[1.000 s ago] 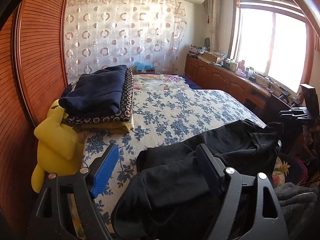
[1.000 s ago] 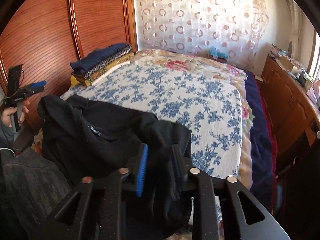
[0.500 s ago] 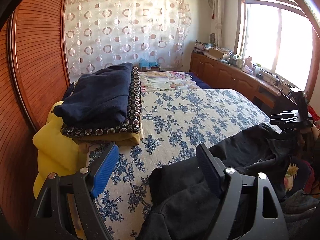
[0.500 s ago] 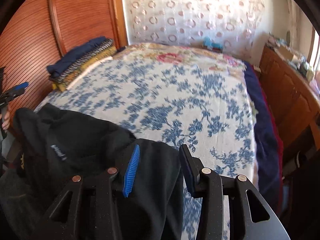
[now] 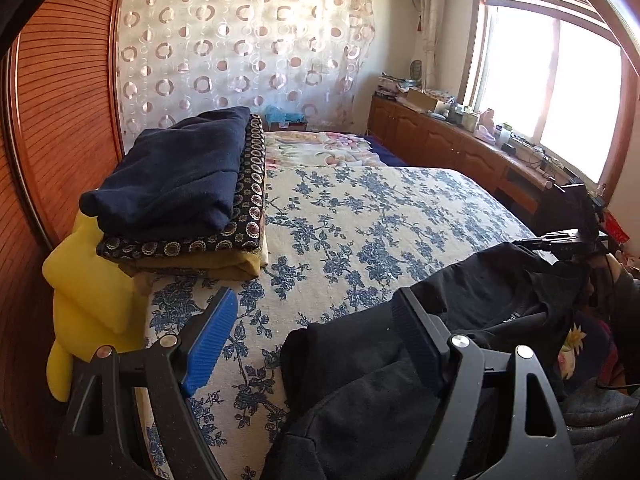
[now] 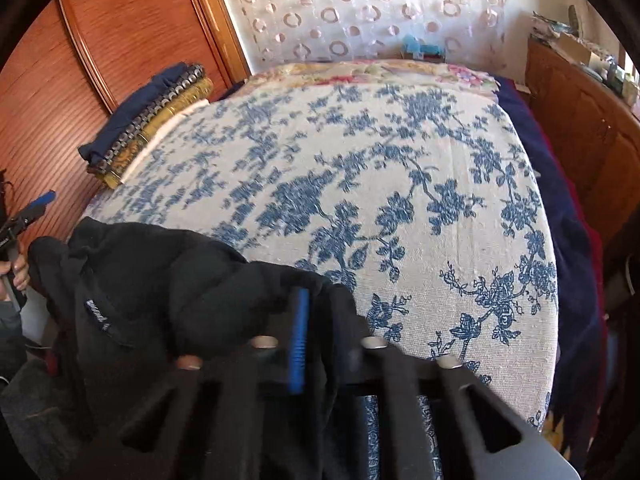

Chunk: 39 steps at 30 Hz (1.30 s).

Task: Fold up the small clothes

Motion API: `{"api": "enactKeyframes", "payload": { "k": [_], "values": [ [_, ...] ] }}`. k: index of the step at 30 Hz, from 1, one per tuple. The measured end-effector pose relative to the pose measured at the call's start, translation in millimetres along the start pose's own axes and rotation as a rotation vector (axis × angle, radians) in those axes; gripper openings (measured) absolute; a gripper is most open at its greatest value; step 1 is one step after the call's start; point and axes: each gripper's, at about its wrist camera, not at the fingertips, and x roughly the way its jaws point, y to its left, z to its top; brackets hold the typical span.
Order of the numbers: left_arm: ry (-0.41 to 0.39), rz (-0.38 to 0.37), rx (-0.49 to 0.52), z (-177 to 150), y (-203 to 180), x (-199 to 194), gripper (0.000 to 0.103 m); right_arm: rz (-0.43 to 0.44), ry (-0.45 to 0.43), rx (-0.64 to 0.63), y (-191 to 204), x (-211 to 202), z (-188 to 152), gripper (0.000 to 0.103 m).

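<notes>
A black garment [image 5: 460, 320] lies crumpled at the near edge of the bed [image 5: 360, 216] with the blue floral cover. My left gripper [image 5: 316, 340] is open above the bed's near left part; its right finger [image 5: 416, 340] hangs over the garment's edge, holding nothing. In the right wrist view the garment [image 6: 160, 280] is bunched at the lower left. My right gripper [image 6: 316, 336] is shut on a fold of it at the near edge. The right gripper also shows in the left wrist view [image 5: 572, 236] at the garment's far end.
A stack of folded clothes [image 5: 188, 188], navy on top, sits at the bed's left side by the wooden wardrobe [image 5: 60, 100]. A yellow plush [image 5: 88, 300] lies beside it. A wooden cabinet [image 5: 448, 148] runs under the window on the right. The stack also shows in the right wrist view [image 6: 152, 128].
My right gripper opened, then shut again on the black garment's fold and pulled it toward the near edge. My left gripper stayed open and moved forward and left over the bed.
</notes>
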Motion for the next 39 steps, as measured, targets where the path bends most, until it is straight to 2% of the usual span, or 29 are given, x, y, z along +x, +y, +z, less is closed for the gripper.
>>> {"api": "enactKeyframes", "payload": {
  "k": [4,6,9,12,15,19,22,27,30,31,32,34,37,39],
  "values": [
    [0.011,0.007,-0.003,3,3,0,0.08,-0.093,-0.134,0.027,-1,-36,-10,0.004],
    [0.014,0.011,0.003,7,5,-1,0.08,-0.123,-0.165,0.043,-4,-49,-16,0.004],
    [0.021,0.009,0.01,17,13,0,0.08,-0.179,-0.139,0.012,-2,-46,-26,0.004],
    [0.045,0.006,0.02,27,25,8,0.08,-0.188,-0.114,0.002,0,-36,-28,0.004],
    [0.108,-0.017,0.017,29,36,25,0.077,-0.179,-0.11,0.009,-2,-30,-27,0.004],
    [0.209,-0.076,-0.007,14,40,48,0.069,-0.177,-0.101,0.014,0,-22,-18,0.004],
    [0.263,-0.119,-0.012,-5,31,60,0.068,-0.175,-0.101,0.013,-1,-24,-17,0.004],
    [0.325,-0.109,0.028,-26,15,75,0.068,-0.163,-0.102,0.016,-2,-24,-18,0.004],
    [0.32,-0.108,0.019,-24,15,75,0.068,-0.162,-0.091,0.005,0,-22,-18,0.019],
    [0.319,-0.112,0.011,-24,16,75,0.068,-0.156,-0.088,0.005,0,-20,-18,0.03],
    [0.317,-0.118,0.006,-23,16,75,0.06,-0.144,-0.083,0.006,0,-19,-18,0.041],
    [0.319,-0.135,0.014,-24,12,74,0.05,-0.136,-0.059,0.002,0,-14,-19,0.053],
    [0.323,-0.148,0.025,-25,7,75,0.032,-0.128,-0.023,0.004,0,-4,-19,0.054],
    [0.322,-0.156,0.032,-26,4,74,0.022,-0.118,-0.029,0.002,1,-4,-19,0.053]
  ]
}}
